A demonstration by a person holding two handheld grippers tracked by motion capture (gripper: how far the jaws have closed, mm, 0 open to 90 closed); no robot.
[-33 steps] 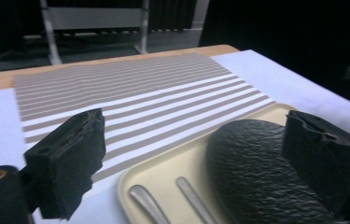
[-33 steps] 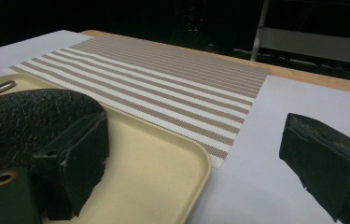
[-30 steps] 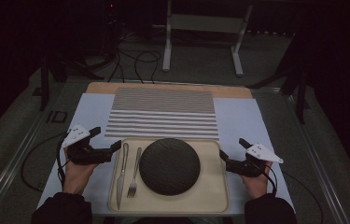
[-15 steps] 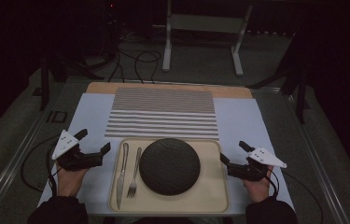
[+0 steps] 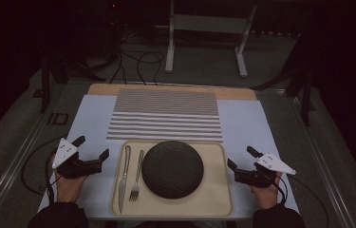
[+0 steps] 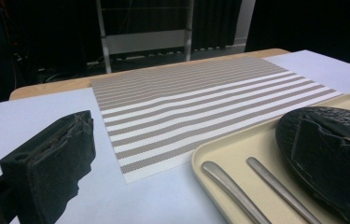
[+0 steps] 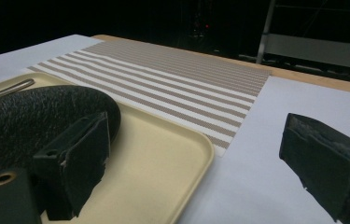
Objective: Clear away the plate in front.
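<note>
Hovering with jaws apart: left claw just left of the tray, right claw just right of it, knife, fork, plate lying between.

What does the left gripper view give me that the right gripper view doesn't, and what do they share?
Left gripper view alone: the handles of the knife and the fork, side by side at the tray's near-left end, with the left gripper held open.

Right gripper view alone: the tray's far right corner beside bare white table cover, with the right gripper held open; one silver handle tip shows at its left edge.

Both: the cream tray, the black plate on it, and the striped placemat beyond.
</note>
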